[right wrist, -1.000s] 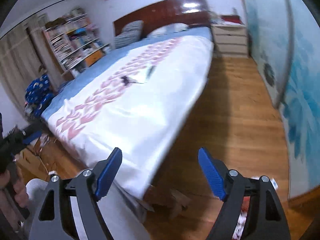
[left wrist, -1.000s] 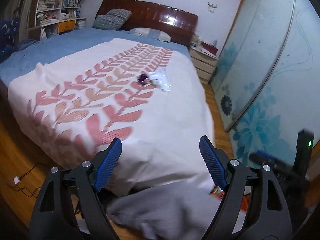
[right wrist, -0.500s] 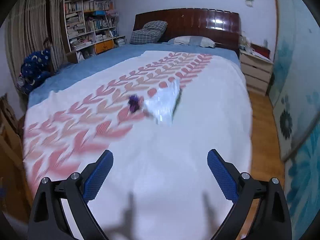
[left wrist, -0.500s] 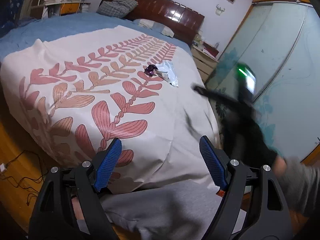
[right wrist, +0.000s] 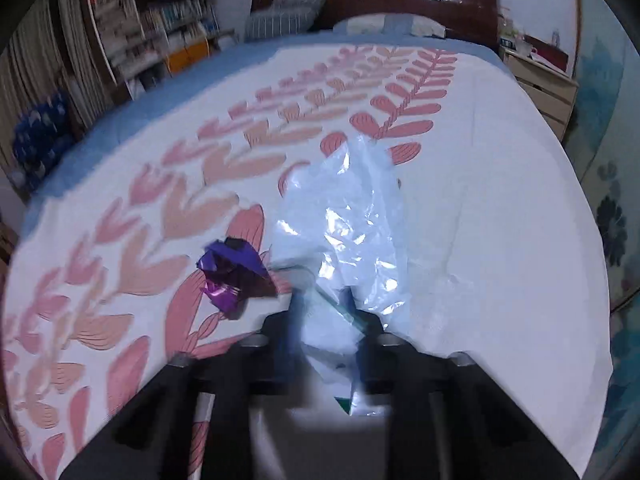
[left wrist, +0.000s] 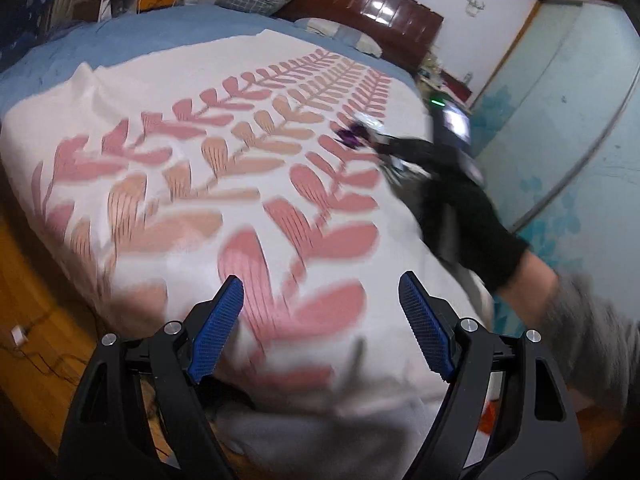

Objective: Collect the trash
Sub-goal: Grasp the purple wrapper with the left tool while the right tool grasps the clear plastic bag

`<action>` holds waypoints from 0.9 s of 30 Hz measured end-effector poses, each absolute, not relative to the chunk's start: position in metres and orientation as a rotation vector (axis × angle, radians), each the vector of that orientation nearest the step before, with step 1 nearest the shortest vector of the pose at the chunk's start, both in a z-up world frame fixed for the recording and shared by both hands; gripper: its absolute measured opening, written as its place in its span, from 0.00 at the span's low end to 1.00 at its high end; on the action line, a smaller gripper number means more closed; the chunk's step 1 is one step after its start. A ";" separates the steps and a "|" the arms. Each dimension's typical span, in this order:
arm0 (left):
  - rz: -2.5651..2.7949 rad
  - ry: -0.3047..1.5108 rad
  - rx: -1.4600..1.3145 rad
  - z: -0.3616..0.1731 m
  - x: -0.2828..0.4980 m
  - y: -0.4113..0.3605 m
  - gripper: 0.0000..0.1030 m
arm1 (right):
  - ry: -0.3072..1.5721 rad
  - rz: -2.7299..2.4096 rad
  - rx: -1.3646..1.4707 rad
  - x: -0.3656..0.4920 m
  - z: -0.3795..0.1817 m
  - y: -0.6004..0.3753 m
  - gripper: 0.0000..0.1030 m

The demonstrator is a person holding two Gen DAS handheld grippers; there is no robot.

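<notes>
Two pieces of trash lie on the bed [right wrist: 480,208]: one clear bag [right wrist: 352,216], long axis toward the headboard, and one purple wrapper [right wrist: 234,276] beside it. Right tongs [right wrist: 322,312] are closing around the bag's near end; left tongs [left wrist: 320,320] gape empty.

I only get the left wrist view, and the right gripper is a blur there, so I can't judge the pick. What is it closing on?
Observer: The right gripper has the clear plastic bag between its jaws, which are closing.
Operator: And the purple thing beside it?
Observer: That is a crumpled purple foil wrapper. It lies on the bedspread just left of the gripper, outside the jaws.
</notes>
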State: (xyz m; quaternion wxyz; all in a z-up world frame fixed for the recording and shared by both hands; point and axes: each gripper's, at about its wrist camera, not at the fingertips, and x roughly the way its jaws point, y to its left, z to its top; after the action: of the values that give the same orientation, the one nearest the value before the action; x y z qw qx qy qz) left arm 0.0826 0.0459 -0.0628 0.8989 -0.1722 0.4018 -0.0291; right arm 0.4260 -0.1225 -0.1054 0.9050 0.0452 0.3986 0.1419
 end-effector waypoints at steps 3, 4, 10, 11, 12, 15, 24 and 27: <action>-0.068 0.796 -0.325 -0.057 0.123 0.047 0.77 | 0.781 0.296 0.204 0.391 -0.108 -0.155 0.15; -0.079 0.783 -0.320 -0.056 0.135 0.046 0.77 | 0.773 0.305 0.235 0.376 -0.110 -0.166 0.15; -0.152 0.742 -0.260 -0.064 0.249 0.018 0.80 | 0.739 0.318 0.290 0.264 -0.115 -0.224 0.15; -0.167 0.751 -0.272 -0.071 0.271 0.013 0.80 | 0.748 0.315 0.299 0.249 -0.117 -0.232 0.15; -0.170 0.768 -0.287 -0.078 0.291 0.008 0.80 | 0.762 0.312 0.309 0.234 -0.120 -0.239 0.14; -0.167 0.833 -0.326 -0.101 0.336 -0.004 0.80 | 0.833 0.316 0.325 0.184 -0.129 -0.259 0.14; -0.110 0.911 -0.477 -0.136 0.361 0.003 0.22 | 0.887 0.345 0.228 0.134 -0.122 -0.273 0.14; -0.099 0.875 -0.477 -0.124 0.338 0.008 0.20 | 0.869 0.355 0.226 0.132 -0.114 -0.270 0.12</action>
State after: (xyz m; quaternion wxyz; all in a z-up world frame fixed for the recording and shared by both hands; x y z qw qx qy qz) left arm 0.3380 0.0082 -0.1245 0.8773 -0.2285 0.4194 -0.0474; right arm 0.1323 -0.2695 -0.1137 0.8857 0.1086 0.4179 0.1708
